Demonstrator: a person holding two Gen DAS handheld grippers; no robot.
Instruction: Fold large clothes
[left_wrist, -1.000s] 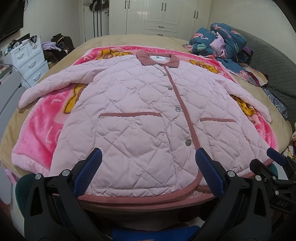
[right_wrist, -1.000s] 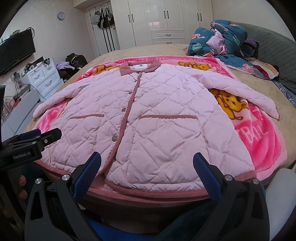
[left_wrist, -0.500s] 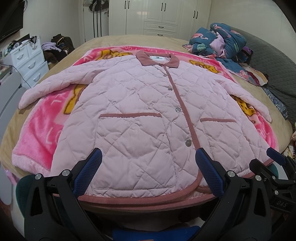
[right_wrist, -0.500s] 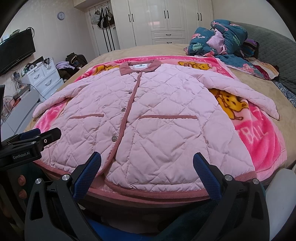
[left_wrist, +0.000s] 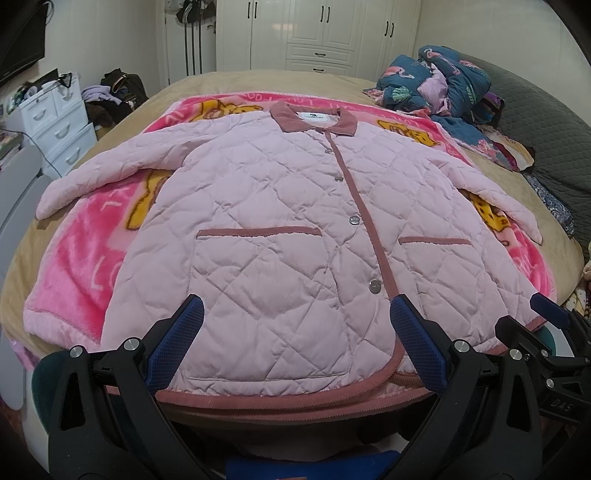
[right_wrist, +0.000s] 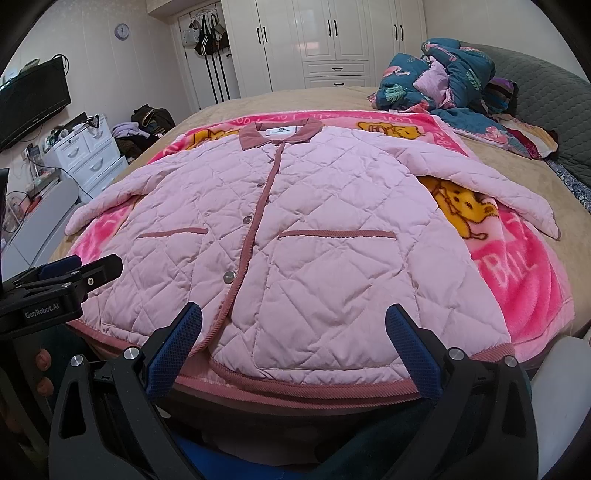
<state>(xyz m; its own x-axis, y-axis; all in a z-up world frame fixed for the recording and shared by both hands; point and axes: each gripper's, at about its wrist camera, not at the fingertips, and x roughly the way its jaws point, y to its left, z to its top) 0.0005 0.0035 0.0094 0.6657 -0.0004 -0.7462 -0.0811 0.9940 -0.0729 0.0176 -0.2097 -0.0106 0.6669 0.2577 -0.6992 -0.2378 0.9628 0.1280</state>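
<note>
A pink quilted jacket (left_wrist: 295, 229) lies flat and buttoned on the bed, collar at the far end, both sleeves spread out to the sides. It also shows in the right wrist view (right_wrist: 314, 240). My left gripper (left_wrist: 295, 328) is open and empty, hovering at the jacket's near hem on its left half. My right gripper (right_wrist: 293, 328) is open and empty at the near hem on the right half. The right gripper shows at the right edge of the left wrist view (left_wrist: 546, 325); the left gripper shows at the left edge of the right wrist view (right_wrist: 66, 277).
A pink cartoon blanket (left_wrist: 85, 266) lies under the jacket on a tan bed (left_wrist: 229, 79). A heap of blue patterned clothes (left_wrist: 443, 85) sits at the far right. White drawers (left_wrist: 55, 122) stand left of the bed, wardrobes (left_wrist: 317, 33) behind it.
</note>
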